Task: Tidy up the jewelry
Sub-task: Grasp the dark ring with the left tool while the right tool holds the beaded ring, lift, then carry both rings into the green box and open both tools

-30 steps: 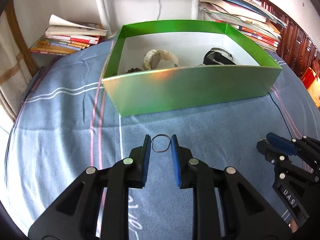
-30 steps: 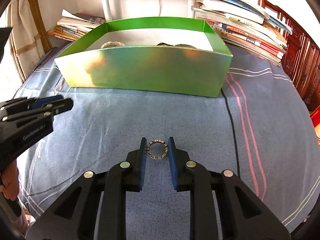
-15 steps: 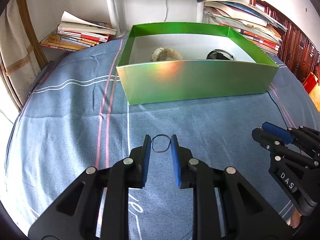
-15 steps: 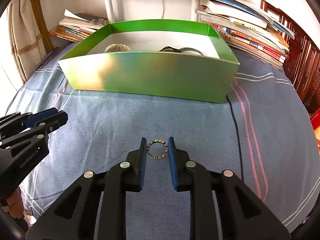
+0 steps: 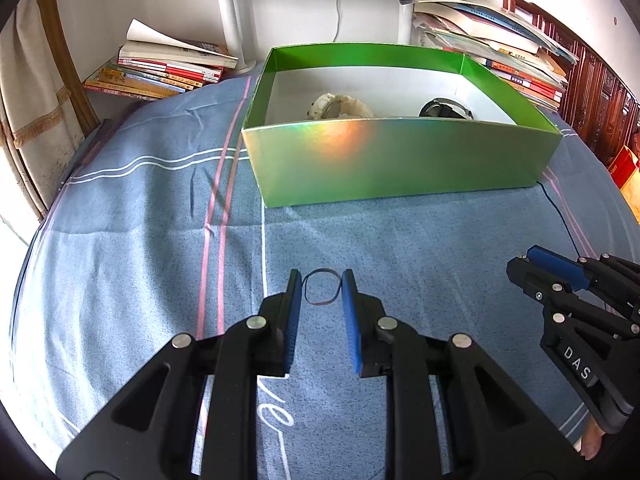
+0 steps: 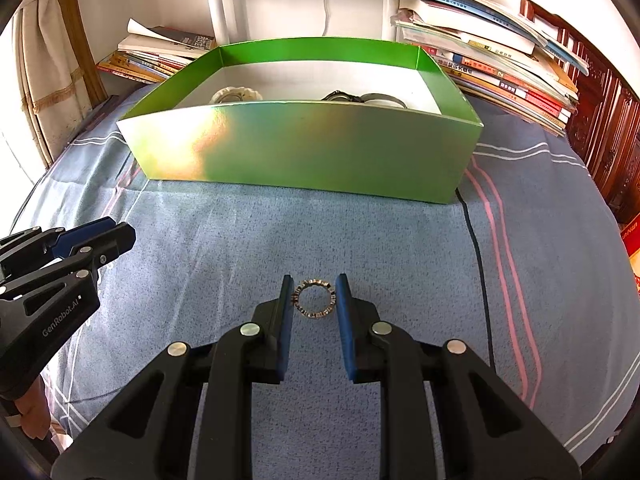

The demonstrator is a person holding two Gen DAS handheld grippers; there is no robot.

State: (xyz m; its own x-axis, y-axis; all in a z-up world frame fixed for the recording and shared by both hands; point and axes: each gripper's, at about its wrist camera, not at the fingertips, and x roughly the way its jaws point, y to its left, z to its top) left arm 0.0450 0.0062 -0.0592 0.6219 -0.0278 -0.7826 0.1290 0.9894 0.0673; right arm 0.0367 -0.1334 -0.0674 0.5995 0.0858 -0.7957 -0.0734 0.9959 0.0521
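Between the blue pads of your left gripper (image 5: 321,285) sits a thin dark band ring (image 5: 322,286), a plain wire-like loop pinched at its two sides, so those jaws are clamped on it above the blue bedsheet (image 5: 140,208). Your right gripper (image 6: 313,293) is likewise closed on a studded ring (image 6: 313,298), a chunkier metal circle whose face is broken up by small glinting segments, held edge to edge between the ribbed blue pads. Both tools are matte black plastic with round silver pivot pins, and each can be seen from the other's camera, off to the side and apart from it, with the fingers pointing toward the box. Ahead of both stands the green box (image 5: 400,160), an open rectangular carton with glossy, iridescent outer walls that throw an orange sheen, and a flat white inside. Within it lie a cream-coloured watch (image 5: 340,106) with a bulky rounded case toward the left and a black watch (image 5: 444,109) with a curled strap toward the right; from the right wrist view only their tops show above the near wall. The sheet is soft woven cloth, faintly mottled, crossed by white and pink stripes and creased near the far left. Behind the box, stacks of books (image 5: 160,72) and magazines lean against a white wall, with a white column rising between them and dark carved wood at the far right.
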